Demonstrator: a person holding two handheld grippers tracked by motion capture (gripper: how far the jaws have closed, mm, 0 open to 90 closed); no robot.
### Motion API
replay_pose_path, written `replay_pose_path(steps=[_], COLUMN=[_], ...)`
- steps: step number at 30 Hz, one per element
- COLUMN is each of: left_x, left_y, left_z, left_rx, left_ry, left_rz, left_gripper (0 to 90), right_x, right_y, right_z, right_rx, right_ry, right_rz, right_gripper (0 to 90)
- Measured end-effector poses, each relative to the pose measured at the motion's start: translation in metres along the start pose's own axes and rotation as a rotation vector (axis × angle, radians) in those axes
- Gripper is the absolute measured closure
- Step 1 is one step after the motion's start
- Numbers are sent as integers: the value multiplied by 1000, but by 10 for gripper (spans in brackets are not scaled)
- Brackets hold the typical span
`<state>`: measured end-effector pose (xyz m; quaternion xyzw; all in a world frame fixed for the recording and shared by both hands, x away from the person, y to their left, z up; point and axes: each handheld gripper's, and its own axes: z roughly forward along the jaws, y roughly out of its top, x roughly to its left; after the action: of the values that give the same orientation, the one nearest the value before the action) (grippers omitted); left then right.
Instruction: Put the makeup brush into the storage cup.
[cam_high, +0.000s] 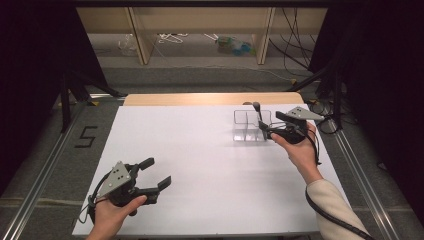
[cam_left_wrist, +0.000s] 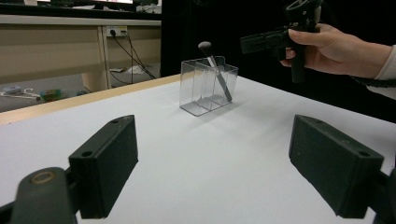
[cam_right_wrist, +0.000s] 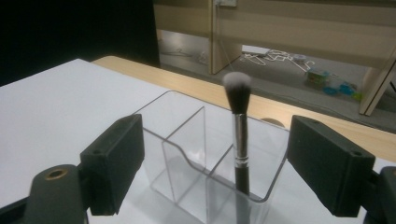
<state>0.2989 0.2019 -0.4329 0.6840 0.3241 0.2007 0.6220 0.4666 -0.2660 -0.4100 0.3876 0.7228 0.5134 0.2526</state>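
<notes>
Dim, soft overhead light — faint shadows on the white table (cam_high: 200, 165); dark surroundings, near jaws slightly blurred.

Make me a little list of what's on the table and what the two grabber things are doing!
table: white top
box: clear organizer with compartments, far right
brush: makeup brush standing in the box, bristles up, leaning
right gripper: beside the box, fingers open, nothing held
left gripper: near front left, fingers open, nothing held

1. A white table (cam_high: 200, 165) carried the things, with a bare wooden strip (cam_high: 210, 98) along its far edge.
2. A clear divided organizer (cam_high: 247, 125) stood directly on it near the far right corner.
</notes>
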Motion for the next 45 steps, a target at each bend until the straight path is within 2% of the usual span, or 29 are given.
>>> replay_pose_path(steps=[1,3,4,5,6,7,9,24,27,35,36,45], left_x=[0,0,0,1,1,1,2,3,4,5,5,6], left_y=[0,0,0,0,0,0,0,1,1,1,1,1], left_z=[0,0,0,0,0,0,0,0,0,0,0,0], left_rx=[0,0,0,-2,-3,-4,-5,-8,-8,-9,-8,-8], left_ry=[1,5,5,0,0,1,1,5,7,10,11,12], left_rz=[0,-2,-1,15,14,14,16,16,16,21,23,30], left_gripper=[152,152,152,152,152,152,152,152,152,152,152,152], right_x=[2,4,6,6,7,9,9,16,19,32,34,49], right_y=[0,-1,-1,-1,-1,-2,-2,-13,-15,-20,-20,-26], right_z=[-1,-3,-5,-6,-7,-10,-12,-38,-44,-57,-58,-71], right_rx=[0,-12,-3,-6,-16,-3,-8,-47,-72,-77,-91,-81], right_ry=[7,4,6,20,29,29,32,79,90,132,136,187], right_rz=[8,-14,-2,-24,-20,-15,-35,-46,-49,-63,-64,-63], right_gripper=[188,185,184,181,178,177,176,167,166,165,165,165])
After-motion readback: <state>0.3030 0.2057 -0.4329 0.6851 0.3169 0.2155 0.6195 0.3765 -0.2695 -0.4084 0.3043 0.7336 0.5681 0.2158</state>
